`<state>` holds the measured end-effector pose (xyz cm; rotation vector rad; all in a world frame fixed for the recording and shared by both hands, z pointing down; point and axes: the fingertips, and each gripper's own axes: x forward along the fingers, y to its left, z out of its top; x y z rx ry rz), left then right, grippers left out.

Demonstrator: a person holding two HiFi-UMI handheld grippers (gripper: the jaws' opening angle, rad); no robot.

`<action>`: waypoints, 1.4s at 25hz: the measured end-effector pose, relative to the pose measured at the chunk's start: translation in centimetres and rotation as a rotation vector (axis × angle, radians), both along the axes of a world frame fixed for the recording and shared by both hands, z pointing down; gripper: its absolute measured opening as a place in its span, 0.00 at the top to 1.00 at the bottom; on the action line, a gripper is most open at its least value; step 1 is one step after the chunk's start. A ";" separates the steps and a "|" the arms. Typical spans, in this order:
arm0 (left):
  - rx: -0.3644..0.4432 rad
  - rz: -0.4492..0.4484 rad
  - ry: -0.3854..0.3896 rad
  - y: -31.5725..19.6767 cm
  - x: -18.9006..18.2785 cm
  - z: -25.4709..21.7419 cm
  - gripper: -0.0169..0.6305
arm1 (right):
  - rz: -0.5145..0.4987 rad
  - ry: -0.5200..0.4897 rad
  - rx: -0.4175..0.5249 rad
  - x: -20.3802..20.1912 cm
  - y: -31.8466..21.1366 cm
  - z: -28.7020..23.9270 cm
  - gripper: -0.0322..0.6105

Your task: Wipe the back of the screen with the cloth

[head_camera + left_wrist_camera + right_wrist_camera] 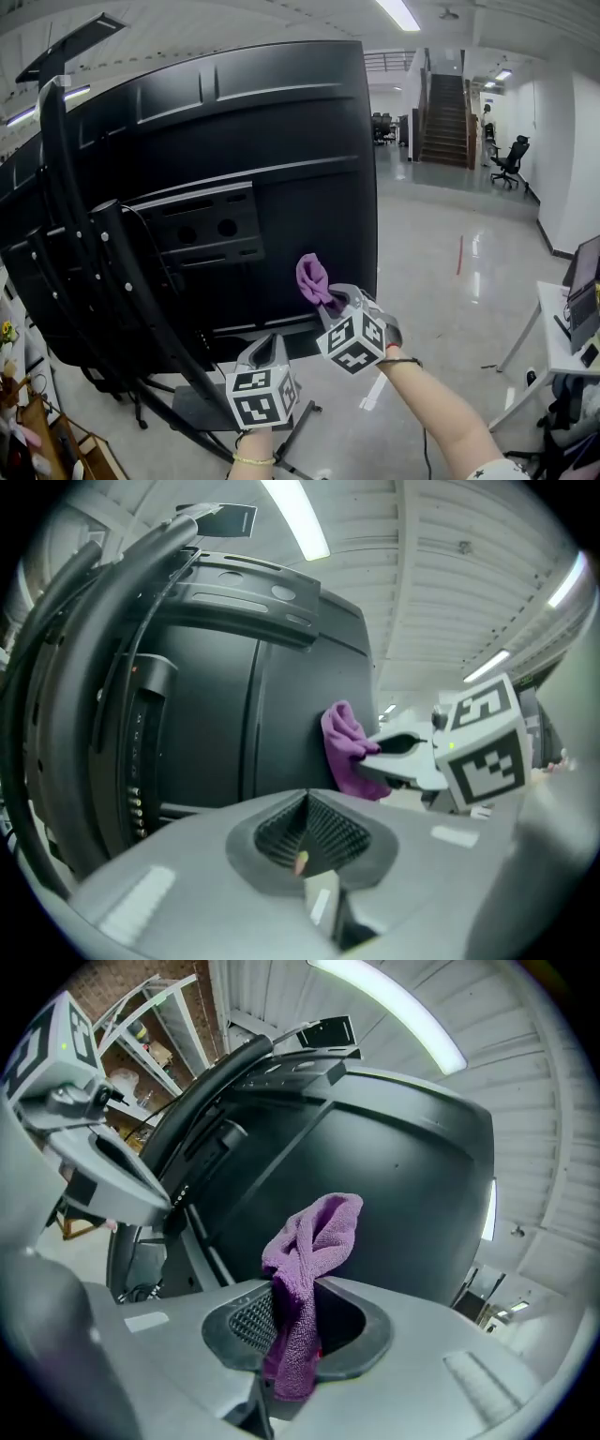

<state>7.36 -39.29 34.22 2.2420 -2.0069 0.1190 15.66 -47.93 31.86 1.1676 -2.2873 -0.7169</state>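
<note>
- We've got the cloth (314, 1241), a purple microfibre one, pinched in the right gripper (295, 1326). Its jaws are closed on the lower part of it, and the rest sticks up out of them in a bunched loop.
- In the head view the cloth (313, 279) sits up against the back of the screen (234, 169), low down near its right edge.
- From the left gripper view the cloth (345, 747) looks pressed onto the black panel (216, 714). Honestly, we can't say for sure whether it's touching or just a hair off.
- The left gripper (305, 832) has its jaws together with nothing between them.
- In the head view the left gripper (265, 352) hangs below the screen's bottom edge. It's just beside and lower than the right gripper (333, 300), and it isn't touching the screen.
- The screen is a big black one tilted on a black stand (122, 281). The stand's arms run diagonally across the back, and its base plate (202, 408) sits on the glossy floor (441, 281).
- Along the left side of the back, the left gripper view shows a column of ports (139, 761).
- Far behind on the right there's a staircase (443, 117) and an office chair (511, 159), both well apart from everything we're working on.
</note>
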 end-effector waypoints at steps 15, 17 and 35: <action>-0.045 -0.122 -0.013 2.7 -1.7 4.3 0.96 | -0.110 -0.152 -0.088 -1.8 5.0 5.3 0.84; -0.042 -0.160 -0.032 3.6 -3.0 5.2 0.96 | -0.181 -0.192 -0.117 -3.9 7.0 6.6 0.84; -0.105 -0.184 0.007 4.5 -5.9 9.8 0.96 | -0.184 -0.235 -0.237 -6.6 5.5 13.6 0.84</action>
